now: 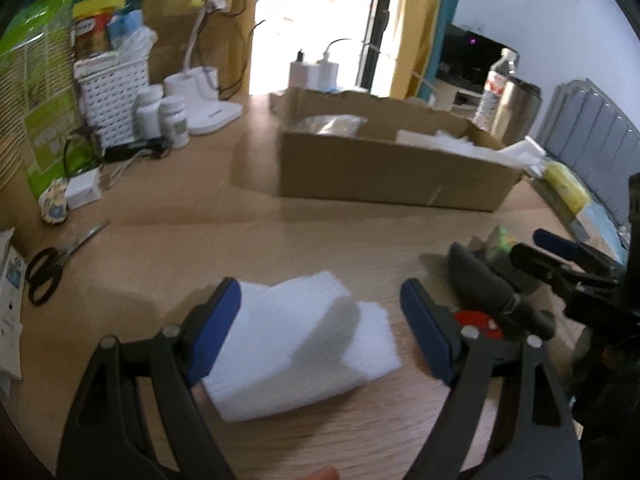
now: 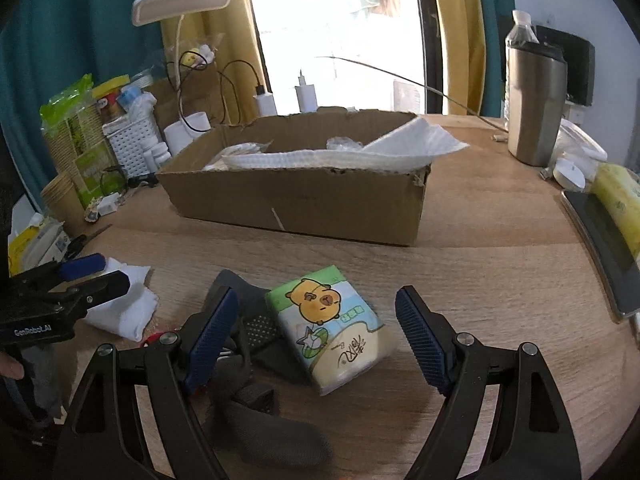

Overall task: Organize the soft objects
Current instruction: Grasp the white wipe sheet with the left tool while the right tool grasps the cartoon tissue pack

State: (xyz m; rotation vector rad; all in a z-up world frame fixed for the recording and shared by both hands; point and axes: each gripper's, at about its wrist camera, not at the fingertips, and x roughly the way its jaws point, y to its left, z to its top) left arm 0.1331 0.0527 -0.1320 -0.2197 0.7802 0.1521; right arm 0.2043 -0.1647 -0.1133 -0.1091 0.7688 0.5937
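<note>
Both fisheye views look forward and down along their own fingers, close over the wooden table. The left view sits left of the right one. They share the cardboard box ahead, the window behind, and, somewhat blurred, each other's gripper.

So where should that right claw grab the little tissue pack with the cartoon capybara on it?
Probably across its two long edges, coming down from above and in front. The soft rectangular tissue pack with the capybara print lies flat on the wooden table, slightly angled, between the open right gripper pads. Its narrower width fits the jaws; the dark grey cloth crowds its left side.
</note>
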